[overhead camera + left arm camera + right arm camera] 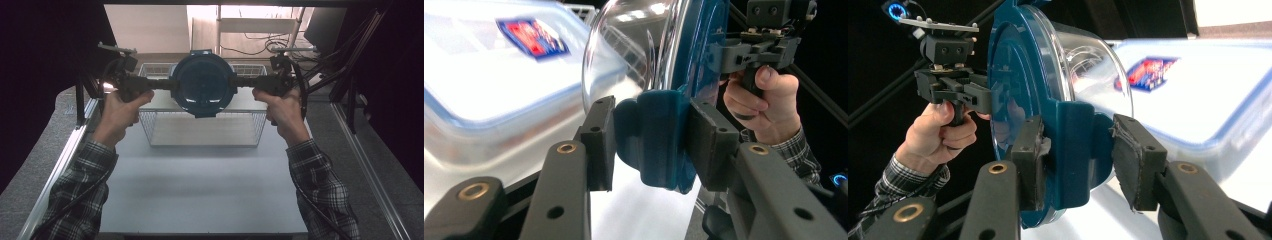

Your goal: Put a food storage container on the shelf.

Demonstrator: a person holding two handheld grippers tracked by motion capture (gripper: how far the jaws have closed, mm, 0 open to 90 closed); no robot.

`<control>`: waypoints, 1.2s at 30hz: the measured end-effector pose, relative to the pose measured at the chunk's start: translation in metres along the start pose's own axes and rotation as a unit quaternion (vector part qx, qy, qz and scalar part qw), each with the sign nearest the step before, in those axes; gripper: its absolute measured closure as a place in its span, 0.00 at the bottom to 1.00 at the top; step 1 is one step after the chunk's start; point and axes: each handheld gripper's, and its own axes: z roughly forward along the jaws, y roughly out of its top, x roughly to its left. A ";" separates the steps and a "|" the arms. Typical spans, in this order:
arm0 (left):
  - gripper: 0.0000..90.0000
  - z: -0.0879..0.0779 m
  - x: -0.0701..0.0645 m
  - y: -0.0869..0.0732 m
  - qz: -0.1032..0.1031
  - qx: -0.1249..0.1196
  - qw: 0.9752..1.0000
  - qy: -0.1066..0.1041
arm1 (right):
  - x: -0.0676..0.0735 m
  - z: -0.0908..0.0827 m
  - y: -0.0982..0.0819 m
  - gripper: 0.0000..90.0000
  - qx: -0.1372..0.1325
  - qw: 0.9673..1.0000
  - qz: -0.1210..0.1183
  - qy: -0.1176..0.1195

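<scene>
Both grippers clamp a side latch tab of the round blue-lidded container (203,84): left gripper (650,142) pads squeeze the tab at the container's 9 o'clock, right gripper (1073,160) its twin at 3 o'clock, container held in the air between them. It hangs over the wire basket (155,131), which has a large flat-lidded box (489,75) inside. To do well: keep both hands level and matched, squeeze unchanged, no twisting against the tabs.

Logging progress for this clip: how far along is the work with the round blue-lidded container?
Done: both grippers have it, the left gripper and right gripper each clamped on a side clip of the round container. In hand: it is held above the wire basket. Left: setting it down somewhere; where is unclear.
</scene>
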 end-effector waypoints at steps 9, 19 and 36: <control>0.64 -0.001 0.016 0.034 -0.015 -0.001 1.000 0.007 | -0.012 0.011 0.028 0.64 -0.012 1.000 0.012 0.000; 0.64 0.005 0.037 0.046 -0.038 -0.008 0.999 0.007 | -0.031 0.025 0.043 0.64 -0.017 0.999 0.034 -0.001; 0.60 0.016 0.051 0.051 -0.059 -0.029 0.997 0.030 | -0.053 0.040 0.049 0.59 -0.012 0.997 0.072 -0.023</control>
